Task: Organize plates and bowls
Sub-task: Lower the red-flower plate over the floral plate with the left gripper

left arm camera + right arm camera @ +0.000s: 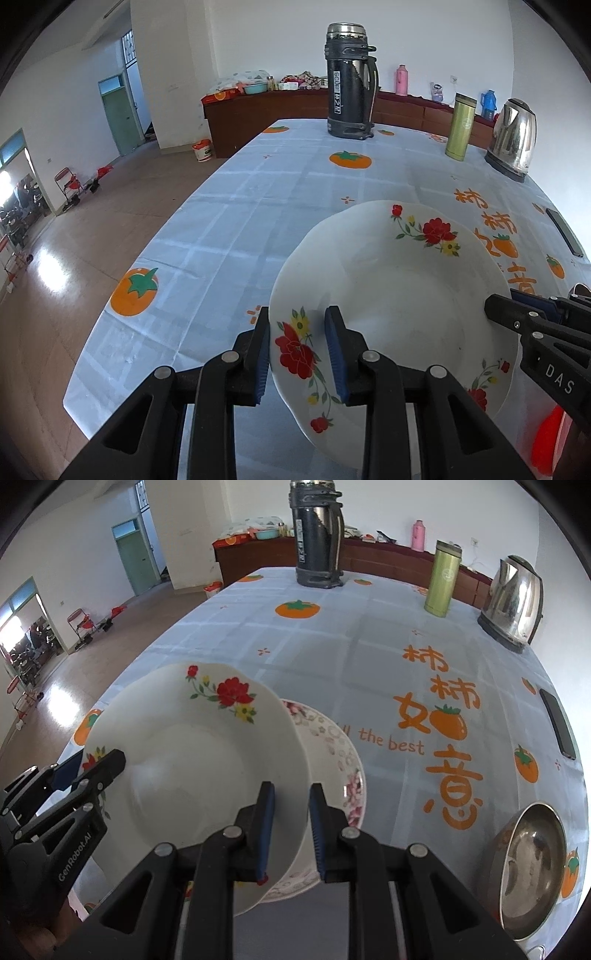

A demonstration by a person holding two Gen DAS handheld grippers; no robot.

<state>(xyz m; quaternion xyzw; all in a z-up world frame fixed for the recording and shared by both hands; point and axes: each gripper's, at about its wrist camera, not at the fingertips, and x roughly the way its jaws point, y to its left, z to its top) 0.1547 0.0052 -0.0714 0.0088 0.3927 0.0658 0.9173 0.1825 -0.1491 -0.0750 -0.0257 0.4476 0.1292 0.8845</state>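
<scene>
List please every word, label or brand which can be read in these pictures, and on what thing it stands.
"DAS": right gripper body.
"GenRobot.AI": left gripper body.
"ll the best": tablecloth, the start hidden by a pink-patterned plate.
Orange Chinese characters: tablecloth.
Label on the black thermos: too blurred to read.

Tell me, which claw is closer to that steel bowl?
Right. The right claw grips the flowered plate's near-right rim, with the steel bowl just to its right. The left claw clamps the plate's opposite rim, farther away.

white red-flowered plate (399,295), blue persimmon-print tablecloth (236,206), green flask (460,127)
</scene>
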